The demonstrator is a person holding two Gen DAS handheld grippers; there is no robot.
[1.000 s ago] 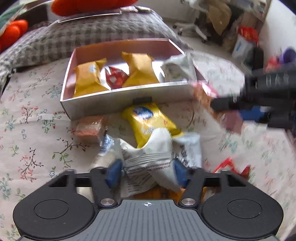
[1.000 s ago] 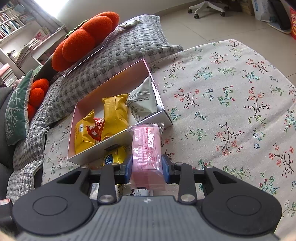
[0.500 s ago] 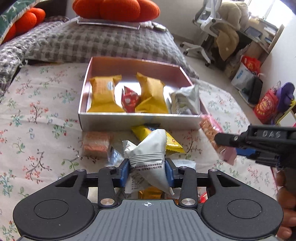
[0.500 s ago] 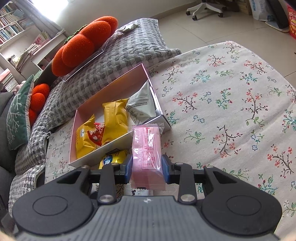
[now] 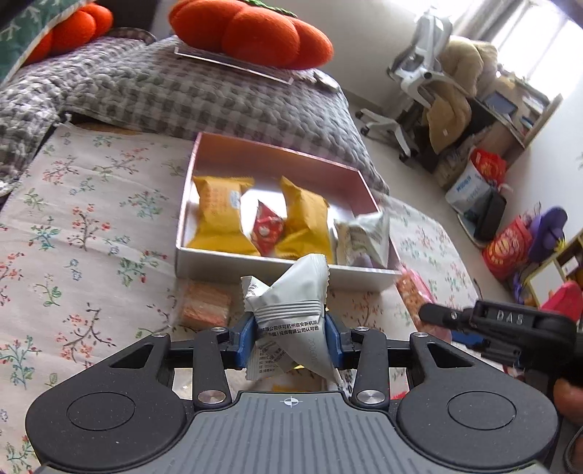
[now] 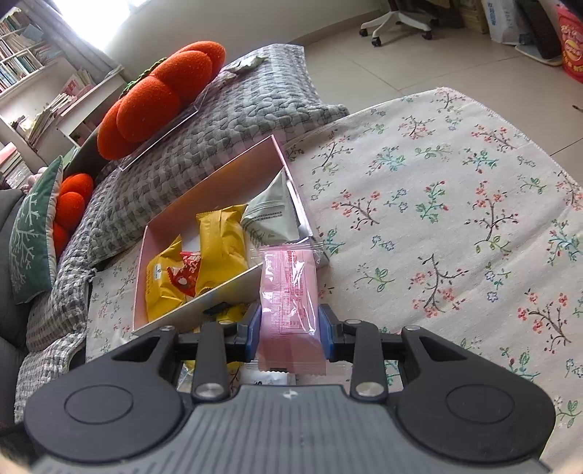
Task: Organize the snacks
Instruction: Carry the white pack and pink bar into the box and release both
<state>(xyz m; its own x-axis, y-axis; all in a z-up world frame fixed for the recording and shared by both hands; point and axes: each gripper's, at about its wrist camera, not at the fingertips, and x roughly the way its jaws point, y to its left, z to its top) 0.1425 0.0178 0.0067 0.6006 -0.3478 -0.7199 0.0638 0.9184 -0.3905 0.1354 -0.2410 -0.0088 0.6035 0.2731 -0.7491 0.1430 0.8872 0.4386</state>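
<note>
**Both grippers carrying snacks near the box**

The left gripper point(image 5: 289, 339) is pinching a grey-white snack packet point(image 5: 291, 310) between its blue pads, holding it above the floral cloth point(image 5: 83, 226) and just short of the near wall of the pink box point(image 5: 277, 269). The packet is standing tilted, its crimped top leaning toward 1 o'clock.

The right gripper point(image 6: 289, 333) is clamping a pink wrapped bar point(image 6: 289, 291) that is pointing toward 12 o'clock, its far end overlapping the box's near right corner in the right wrist view. From the left wrist view this gripper point(image 5: 452, 319) is reaching in from 3 o'clock, with the bar point(image 5: 413, 291) beside the box's right corner.

Inside the box point(image 6: 218, 182), two yellow packets point(image 5: 222, 215) point(image 5: 304, 222) are flanking a small red packet point(image 5: 267, 229), and another grey-white packet point(image 5: 364, 237) is leaning against the right wall.

On the cloth in front of the box, an orange-brown wrapped snack point(image 5: 206, 304) is lying at 10 o'clock from the left gripper, and more packets are lying partly hidden beneath both grippers. A grey quilted blanket point(image 5: 204, 91) and an orange cushion point(image 5: 251, 32) are sitting beyond the box at 12 o'clock.
</note>
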